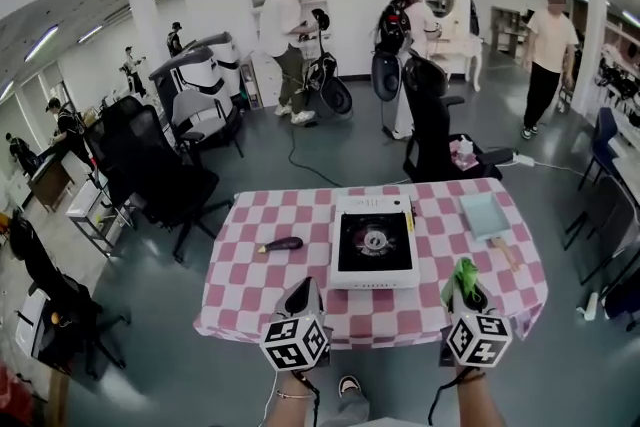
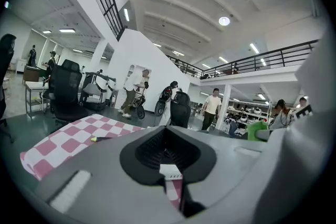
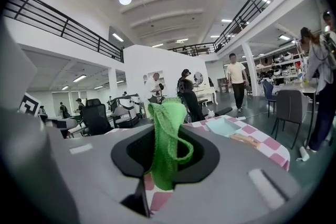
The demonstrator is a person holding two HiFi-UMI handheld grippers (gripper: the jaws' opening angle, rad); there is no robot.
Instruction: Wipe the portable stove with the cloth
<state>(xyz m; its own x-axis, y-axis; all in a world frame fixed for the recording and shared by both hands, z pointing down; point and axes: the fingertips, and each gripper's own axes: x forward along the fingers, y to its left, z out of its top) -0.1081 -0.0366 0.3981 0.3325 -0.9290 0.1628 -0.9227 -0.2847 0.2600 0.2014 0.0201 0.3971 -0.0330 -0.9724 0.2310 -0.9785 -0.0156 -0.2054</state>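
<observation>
Portable stove (image 1: 373,250) sits centred on the checked table (image 1: 250,285) in the head view, with the left gripper (image 1: 303,298) and right gripper (image 1: 466,298) at the near edge. Left gripper view: jaws pressed together, empty. Right gripper view: jaws clamp the green cloth (image 3: 167,134).

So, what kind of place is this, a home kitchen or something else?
Not a home: probably a large open lab or workshop hall. The checked table with a portable stove stands on a wide floor among office chairs, under a railed mezzanine.
</observation>
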